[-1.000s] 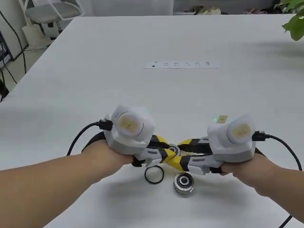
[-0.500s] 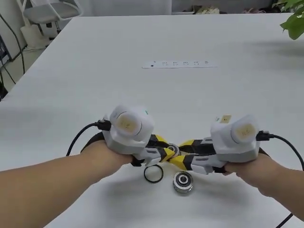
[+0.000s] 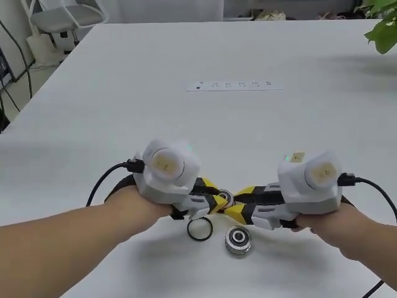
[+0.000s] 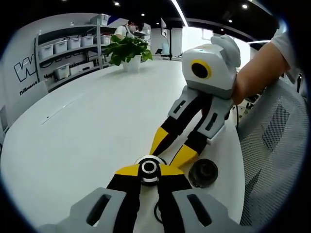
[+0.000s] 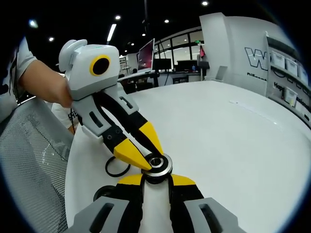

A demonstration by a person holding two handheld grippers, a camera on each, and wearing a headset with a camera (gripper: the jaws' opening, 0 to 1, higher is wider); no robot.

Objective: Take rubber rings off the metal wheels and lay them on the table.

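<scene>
Above the white desk (image 3: 111, 118), toward its near edge, the two grippers meet tip to tip, each with a white body and yellow-and-black jaws. The left gripper (image 4: 149, 170) reaches in from the left in the head view, and its jaws are clenched on a small round metal wheel (image 5: 159, 165) with a dark outer band, one yellow tip on each side of it, holding it clear of the desk surface. The right gripper (image 5: 156, 180) comes in from the opposite side, and its yellow tips sit right at the same wheel, close to either side of its edge. I cannot tell whether they press on it. Just below the joined jaws in the head view, a thin black rubber ring (image 3: 200, 228) lies flat on the desk. A second metal wheel (image 3: 239, 239) sits just beside the ring on its right, apart from it. Both are nearer the near edge than the grippers.
</scene>
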